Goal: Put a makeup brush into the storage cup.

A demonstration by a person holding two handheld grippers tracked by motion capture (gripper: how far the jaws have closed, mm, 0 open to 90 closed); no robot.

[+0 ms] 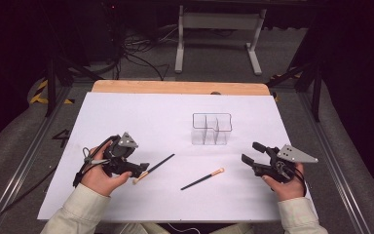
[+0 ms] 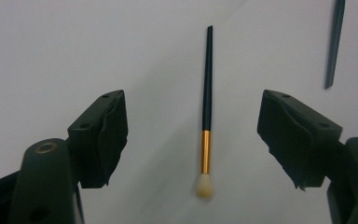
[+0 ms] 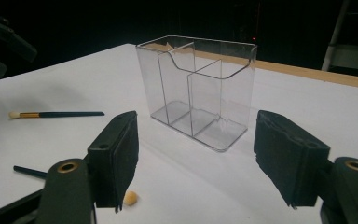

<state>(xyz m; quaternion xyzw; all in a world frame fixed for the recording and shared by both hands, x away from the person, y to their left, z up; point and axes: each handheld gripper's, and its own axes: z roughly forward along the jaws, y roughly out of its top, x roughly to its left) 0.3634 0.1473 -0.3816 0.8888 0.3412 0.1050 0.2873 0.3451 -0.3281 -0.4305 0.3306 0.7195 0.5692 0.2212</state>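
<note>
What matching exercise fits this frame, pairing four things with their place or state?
Things:
1. left gripper
2. right gripper
3. clear organizer
4. second brush

Places or states:
A. stands upright on the white table sheet, compartments holding nothing
B. lies flat near the table's middle, apart from both grippers
C. jaws open over the near brush, pads not touching it
D. jaws open, holding nothing, facing the organizer

Pairs: 1-C, 2-D, 3-A, 4-B
</note>
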